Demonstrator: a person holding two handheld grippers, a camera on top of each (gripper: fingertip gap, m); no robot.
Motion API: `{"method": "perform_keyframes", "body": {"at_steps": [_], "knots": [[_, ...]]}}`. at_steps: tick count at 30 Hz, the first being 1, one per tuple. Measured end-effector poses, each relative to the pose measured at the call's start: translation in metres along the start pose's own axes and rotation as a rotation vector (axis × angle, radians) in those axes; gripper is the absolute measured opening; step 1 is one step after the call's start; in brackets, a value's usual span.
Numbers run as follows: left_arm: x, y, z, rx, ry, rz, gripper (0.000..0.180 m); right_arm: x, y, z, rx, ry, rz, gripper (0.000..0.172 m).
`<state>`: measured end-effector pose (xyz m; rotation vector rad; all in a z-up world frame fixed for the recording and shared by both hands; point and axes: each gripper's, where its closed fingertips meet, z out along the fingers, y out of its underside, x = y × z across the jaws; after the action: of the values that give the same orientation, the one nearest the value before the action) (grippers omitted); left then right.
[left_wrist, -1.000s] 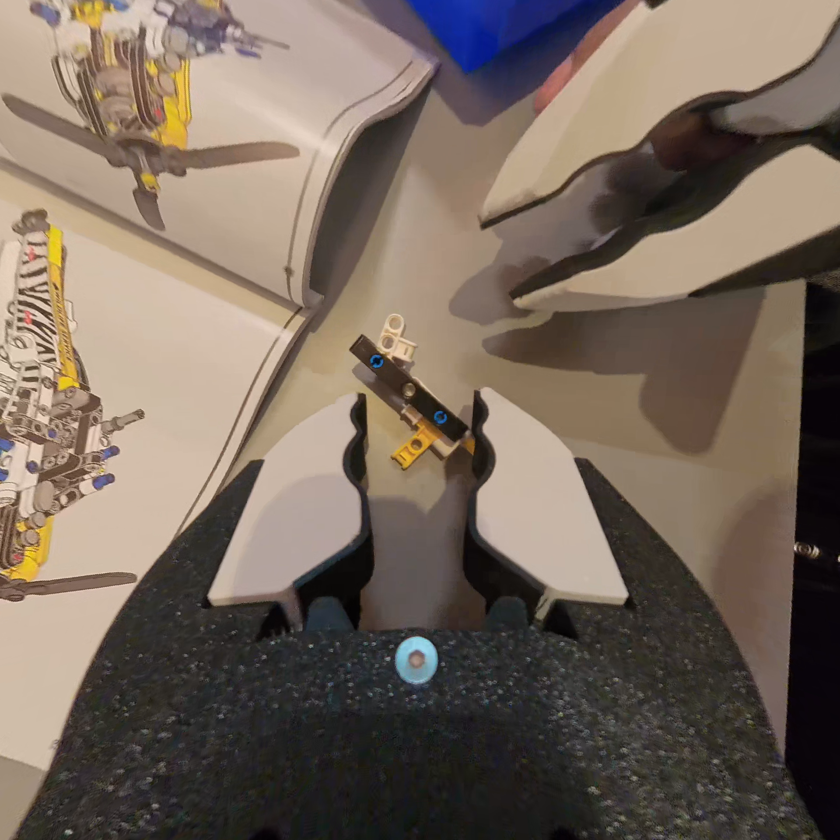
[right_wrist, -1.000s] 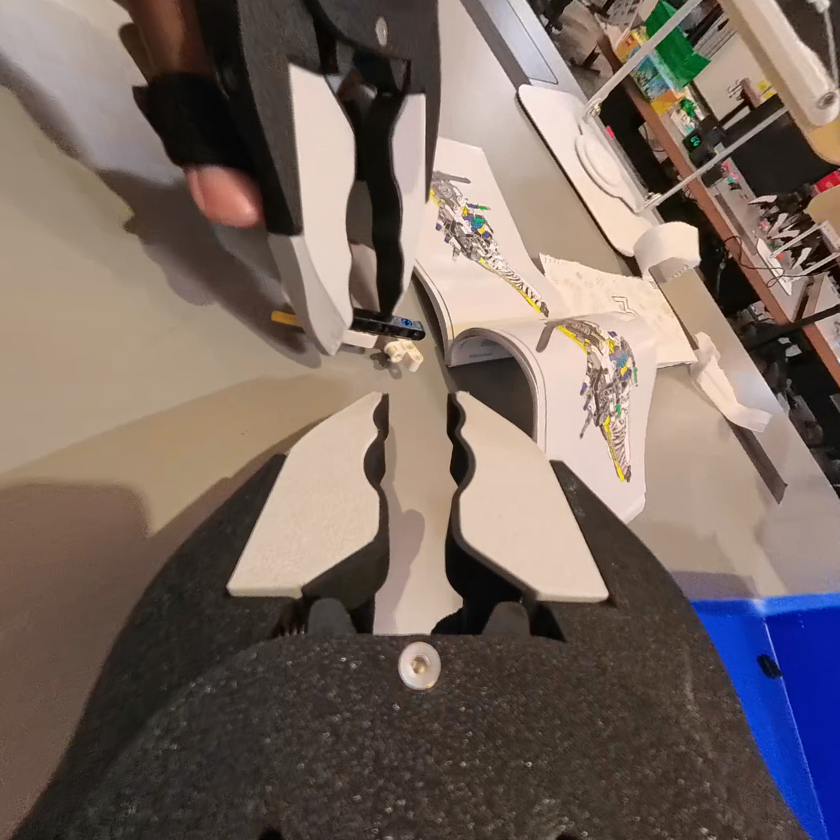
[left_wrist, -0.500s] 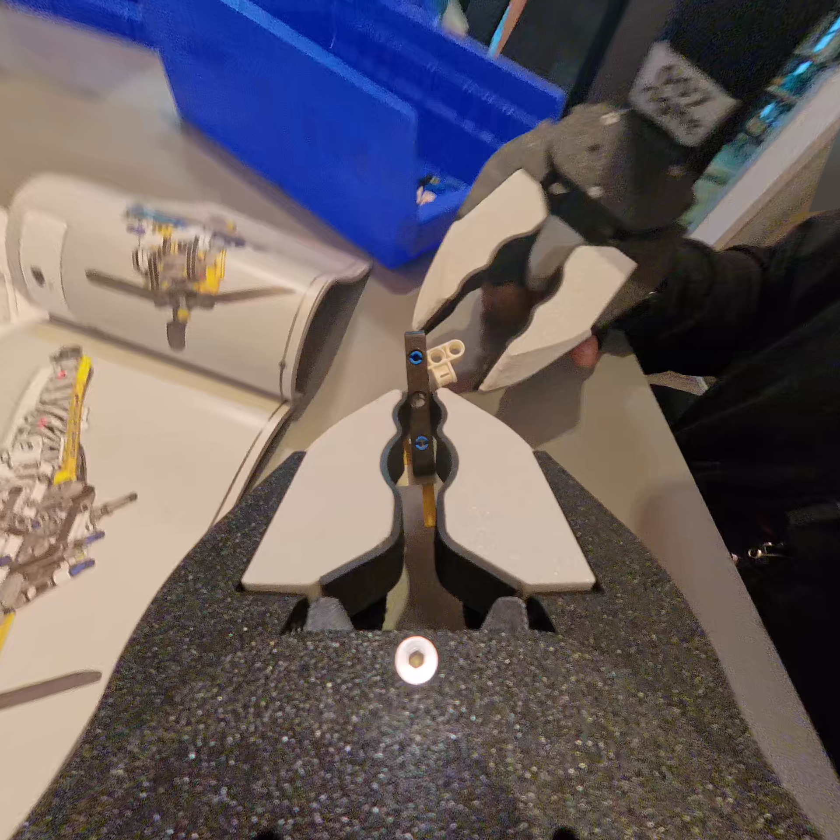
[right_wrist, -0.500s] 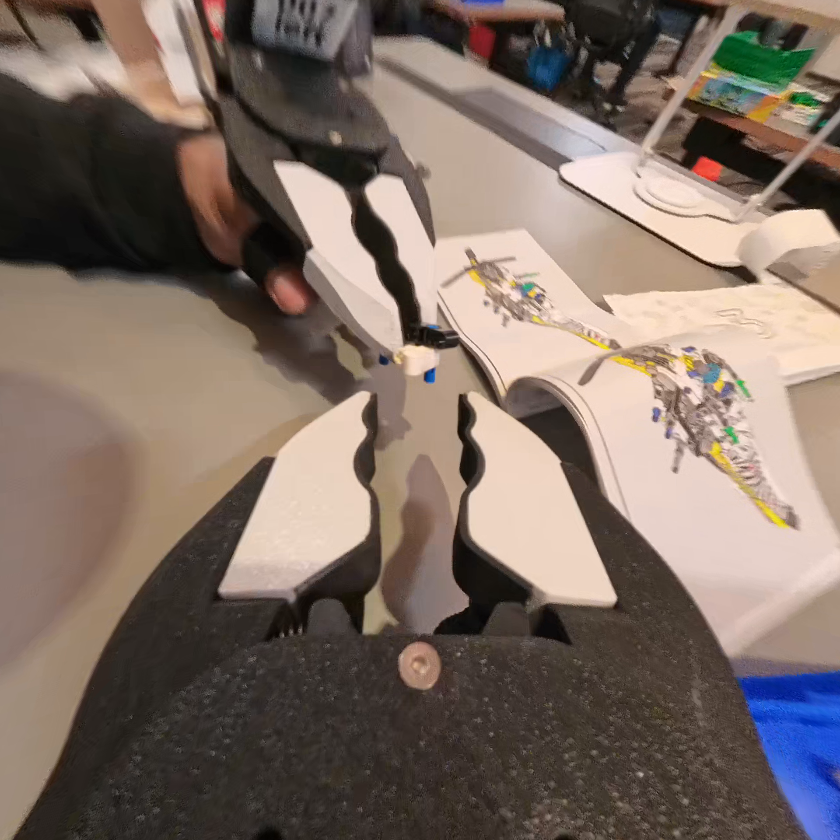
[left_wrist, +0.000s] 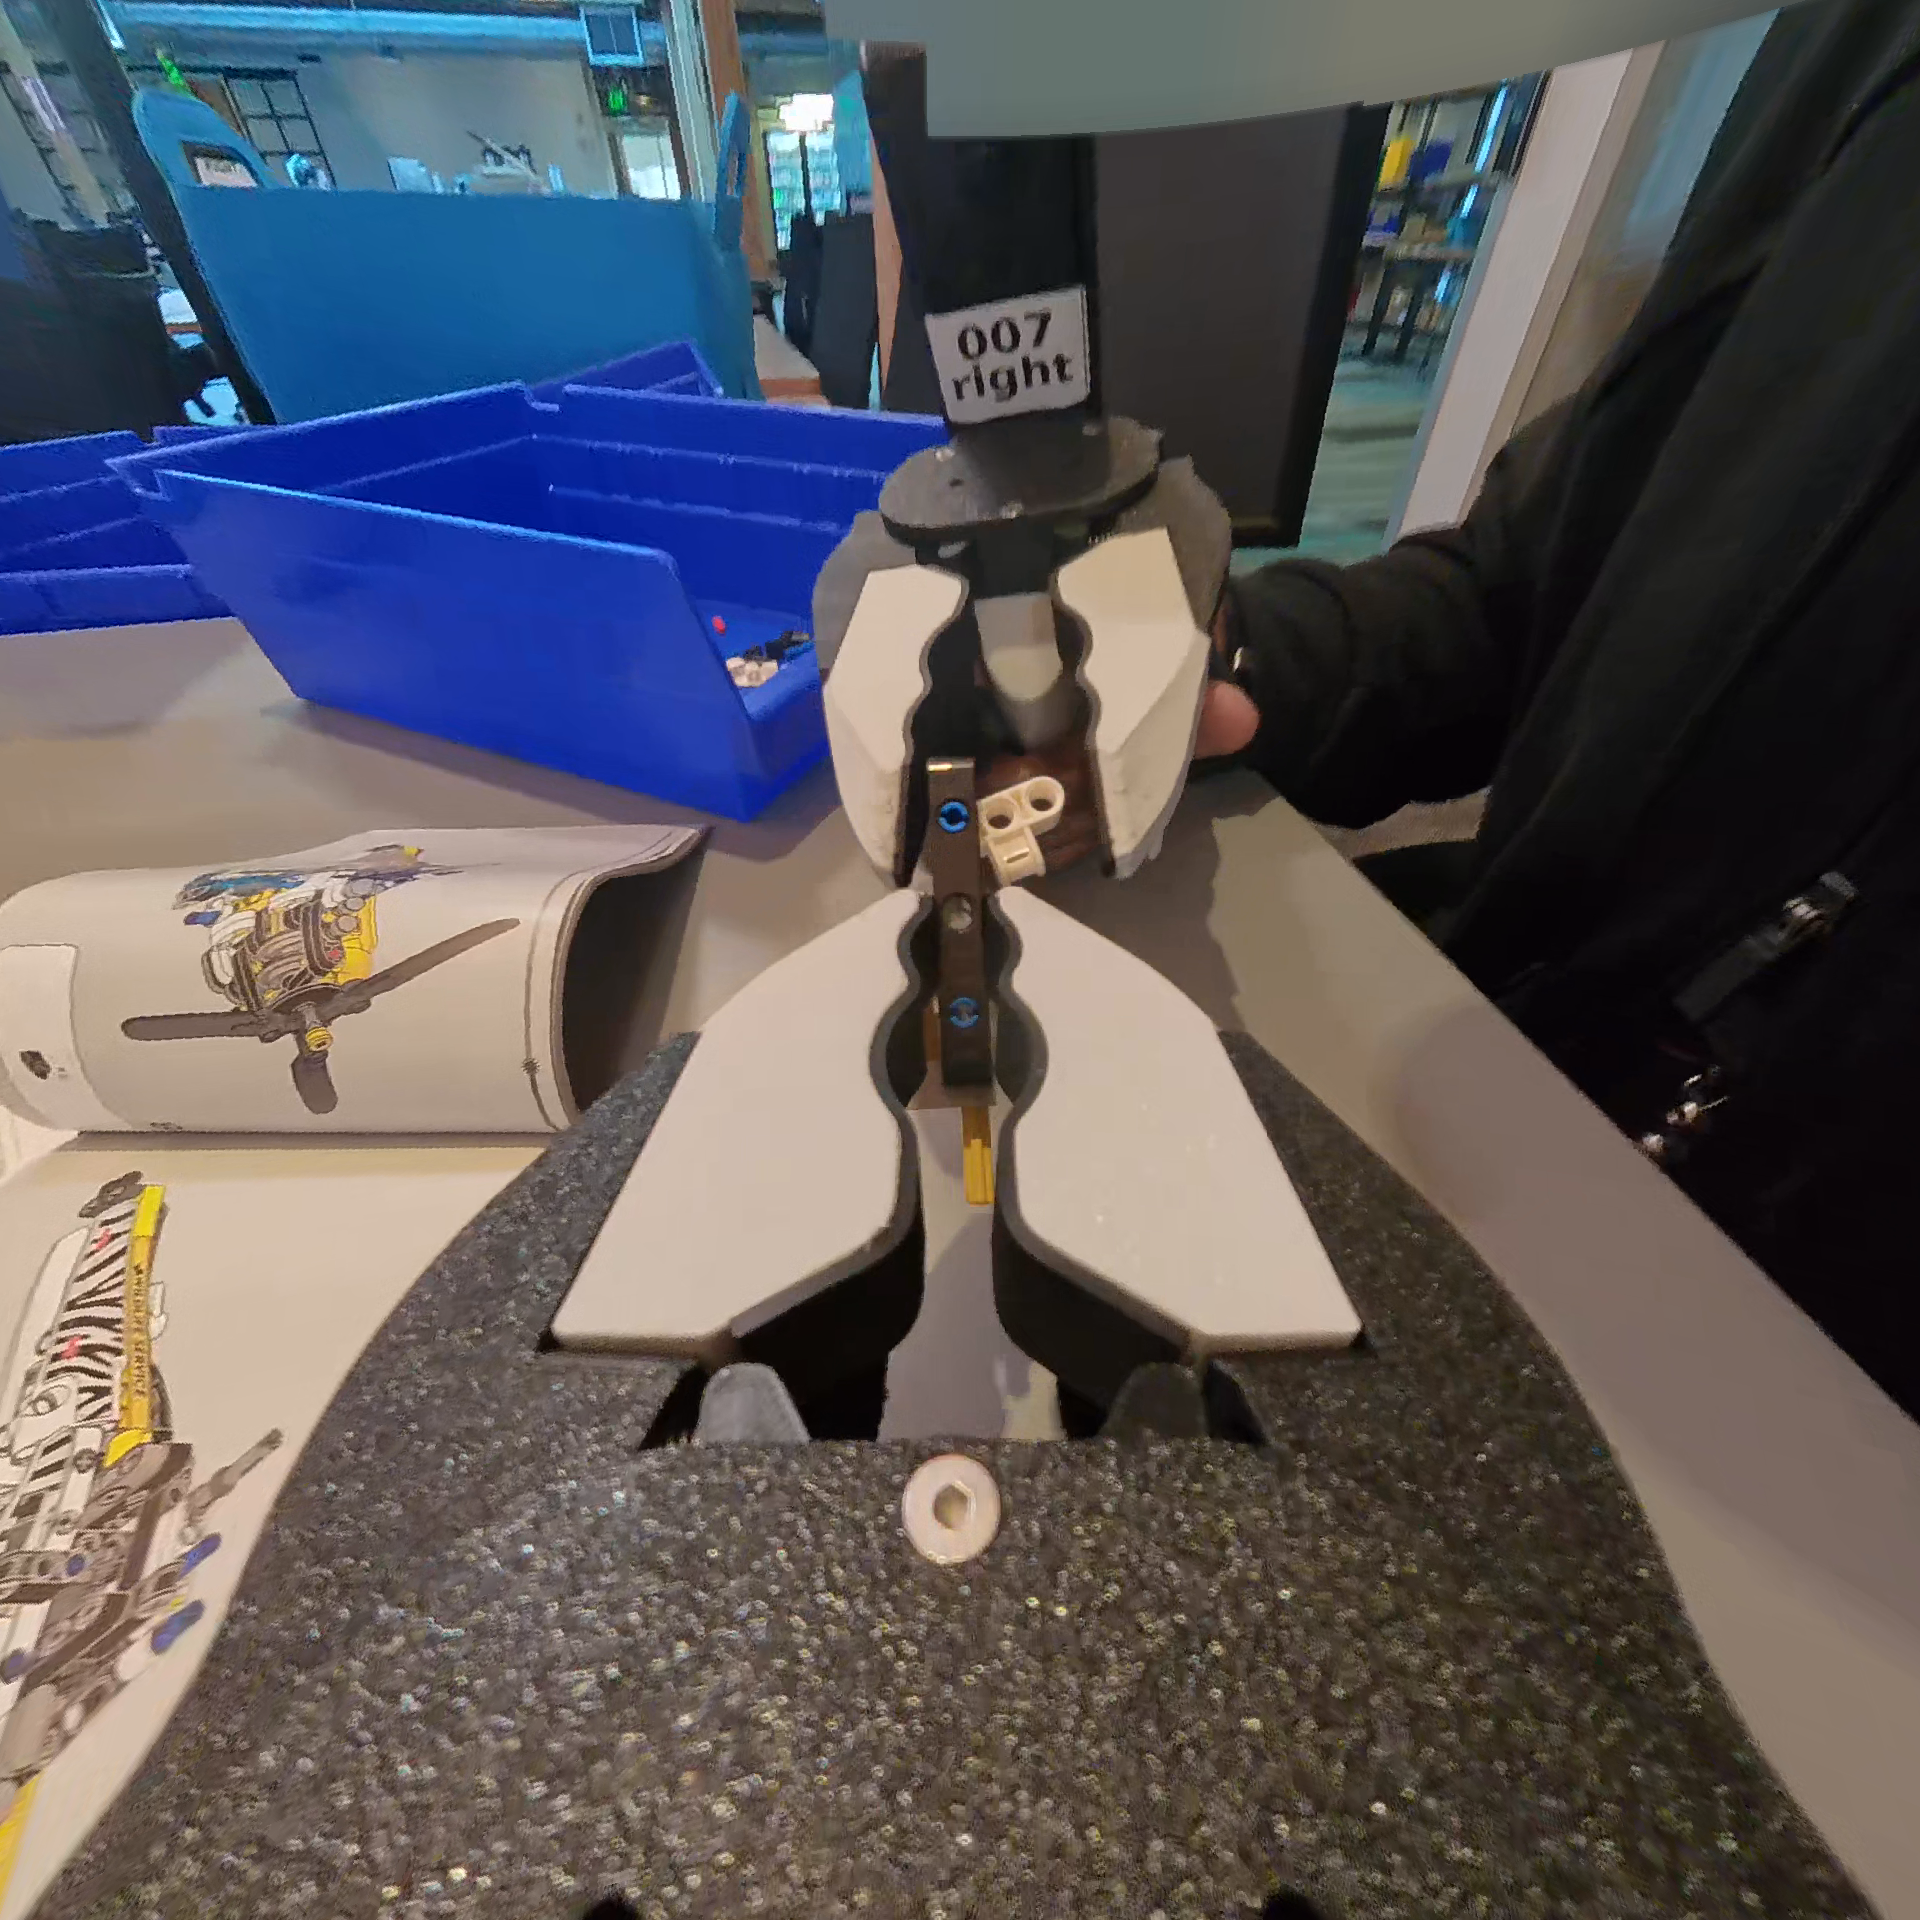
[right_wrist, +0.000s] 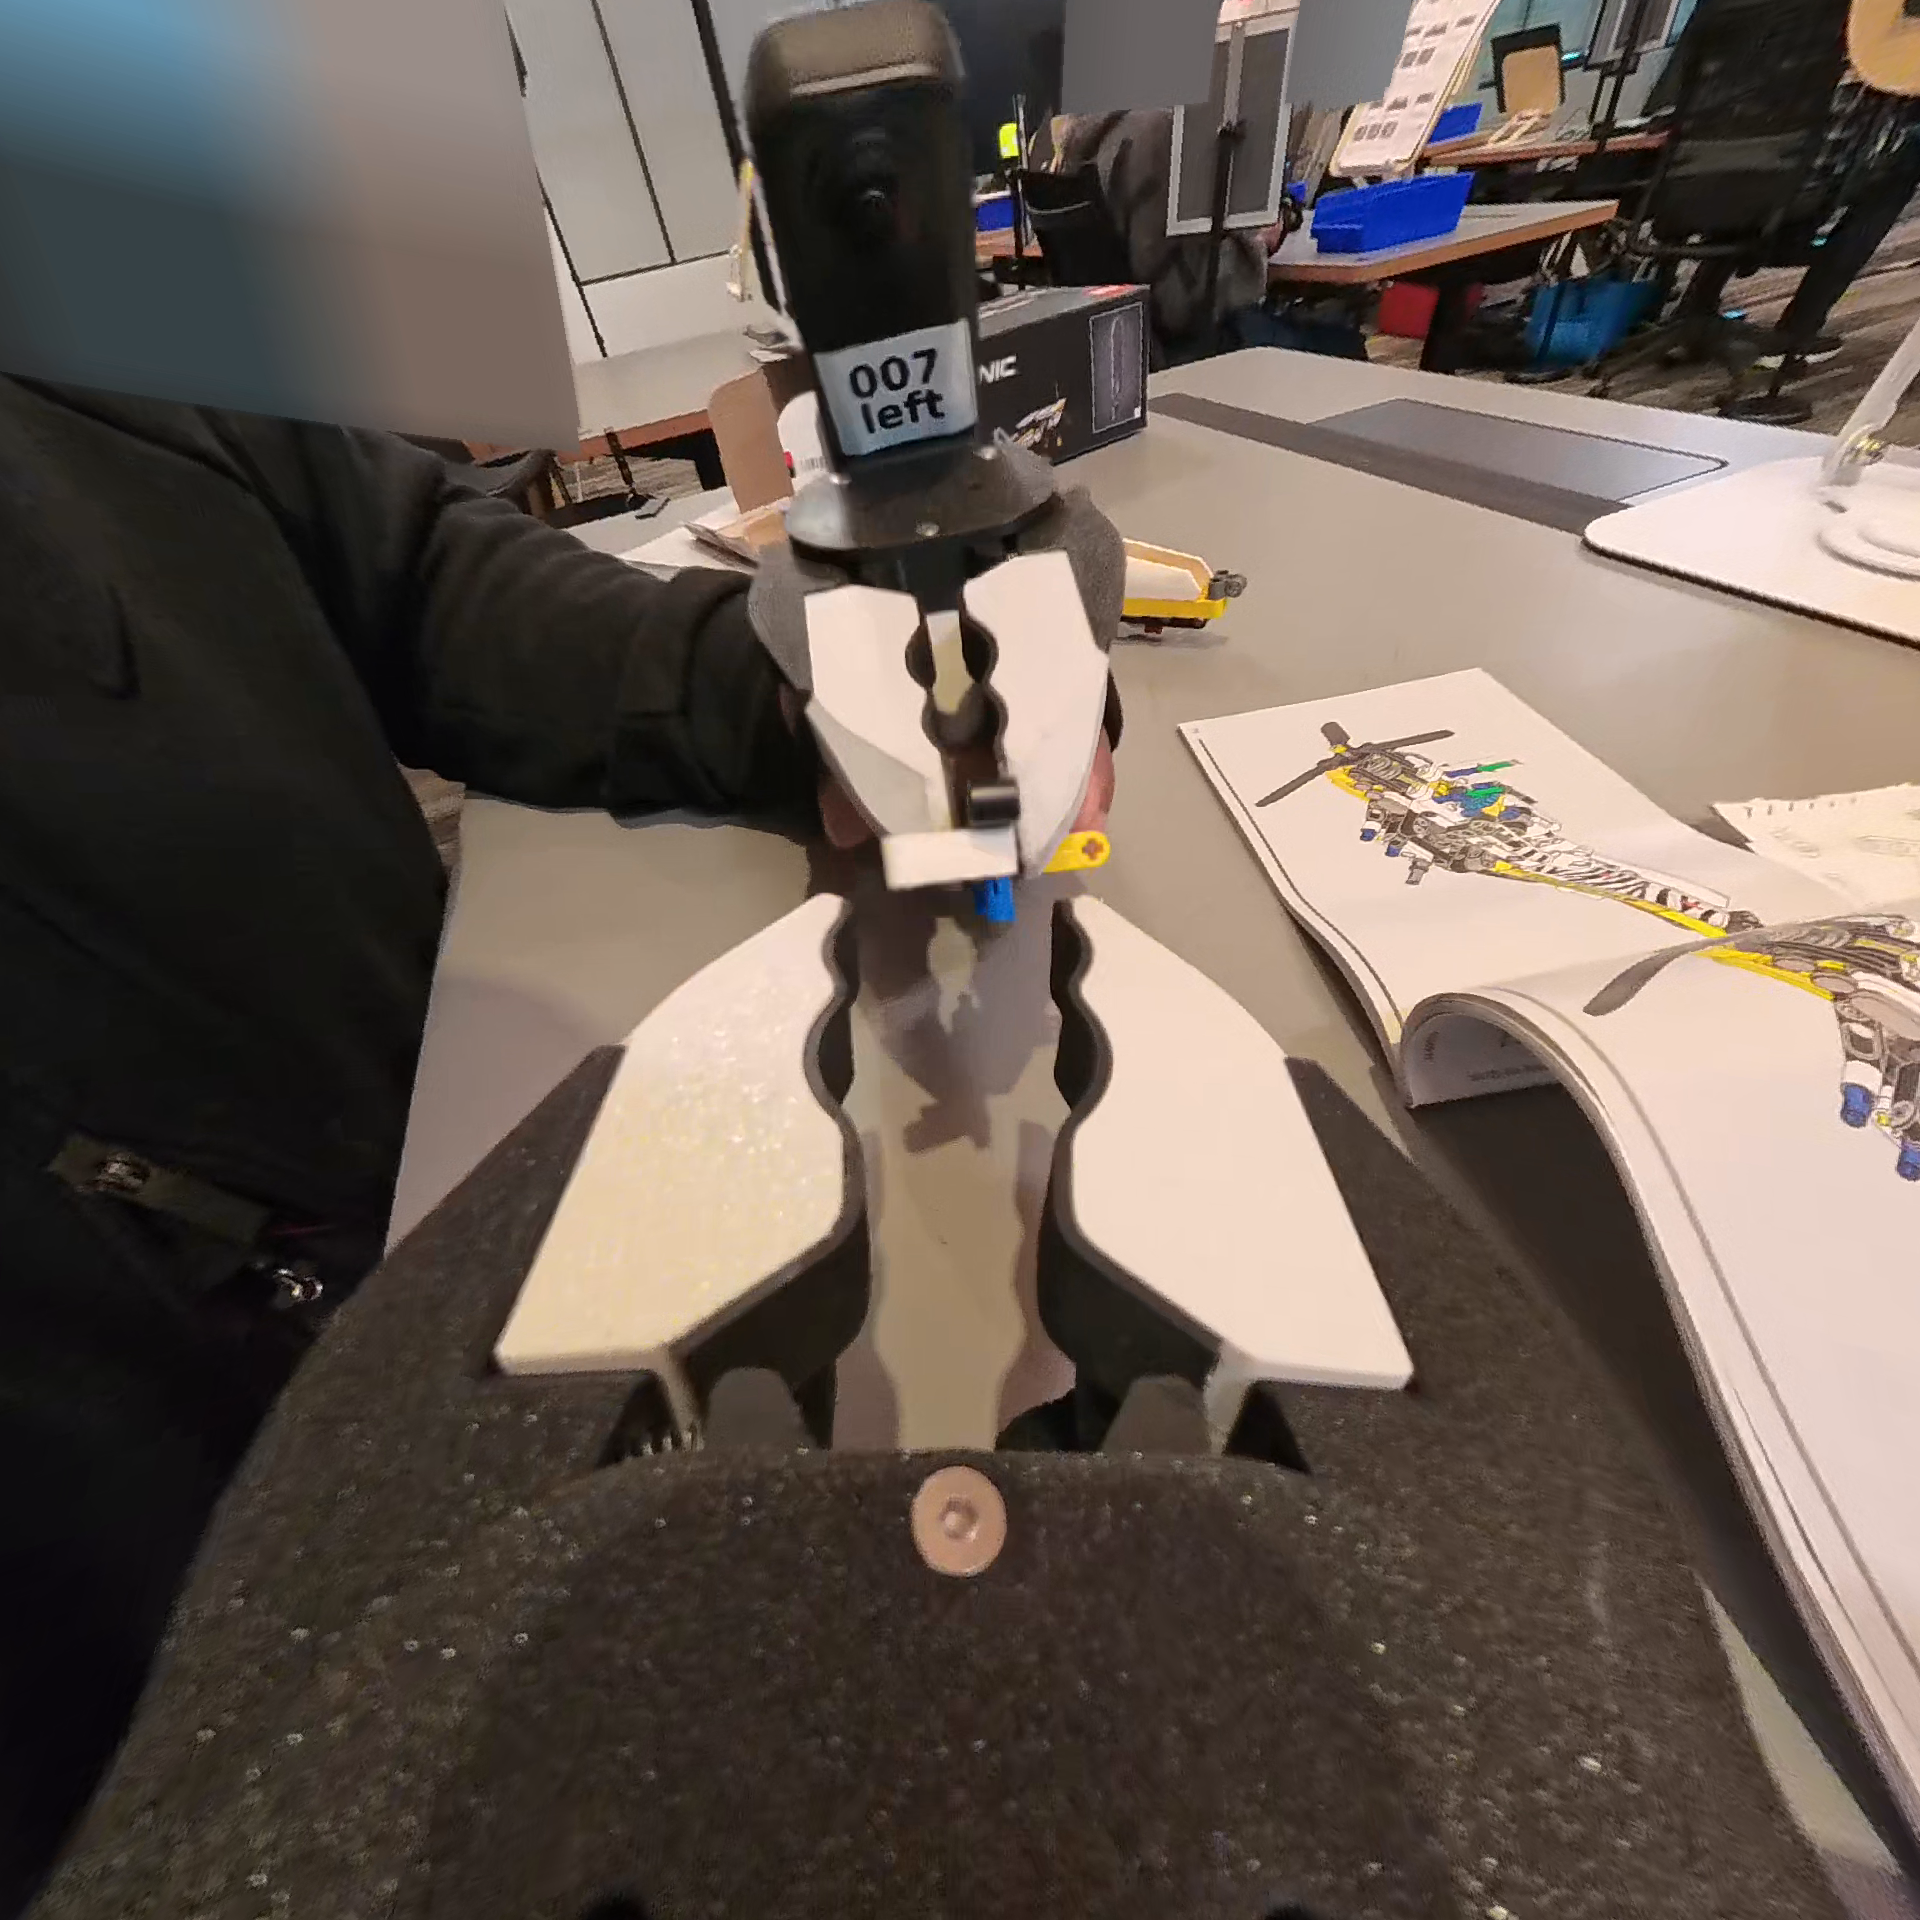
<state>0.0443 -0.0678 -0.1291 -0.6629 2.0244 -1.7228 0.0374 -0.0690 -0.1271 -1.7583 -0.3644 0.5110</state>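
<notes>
Small brick sub-assembly (left_wrist: 957, 914) is up off the grey table (left_wrist: 1351, 1039), held in the air — a black beam with blue pins, a cream connector (left_wrist: 1021, 821) at its far end, a yellow piece (left_wrist: 976, 1153) at the near end. It looks only partly built. The open instruction booklet (left_wrist: 312, 987) lies to my left, and the blue bin (left_wrist: 468, 582) beyond it has loose parts in its corner, so I judge more joining is left.

Left gripper (left_wrist: 957, 909): fingers nearly together, tips clamped on the black beam, which stands upright between them. The right wrist view agrees — the pads pinch the piece, with a blue pin (right_wrist: 995, 900) and the yellow end (right_wrist: 1081, 852) poking out below.

Right gripper (right_wrist: 951, 914): fingers apart, nothing between them but table and shadow. It faces my left gripper tip to tip, just beside the cream end of the assembly; I cannot tell whether a finger brushes the beam. A person's dark sleeve (left_wrist: 1403, 665) is behind it.
</notes>
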Motion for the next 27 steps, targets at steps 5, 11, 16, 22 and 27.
{"method": "perform_keyframes", "body": {"at_steps": [5, 11, 16, 22, 27], "knots": [[0.004, -0.010, -0.006, 0.083, 0.066, -0.086, 0.010, 0.000, -0.009, -0.002, 0.046, 0.038, -0.053, 0.024], [0.012, -0.009, -0.004, 0.069, 0.116, -0.087, 0.010, -0.005, -0.012, 0.002, 0.036, 0.083, -0.157, 0.012], [0.013, -0.007, -0.004, 0.058, 0.117, -0.101, 0.010, -0.002, -0.008, 0.004, 0.000, 0.135, -0.203, 0.005], [0.000, -0.018, -0.006, 0.141, 0.009, -0.194, 0.009, 0.010, -0.017, 0.003, 0.058, 0.292, -0.153, 0.004], [-0.002, -0.025, -0.009, 0.211, 0.006, -0.329, 0.009, 0.010, -0.021, 0.003, 0.106, 0.376, -0.133, 0.004]]}}
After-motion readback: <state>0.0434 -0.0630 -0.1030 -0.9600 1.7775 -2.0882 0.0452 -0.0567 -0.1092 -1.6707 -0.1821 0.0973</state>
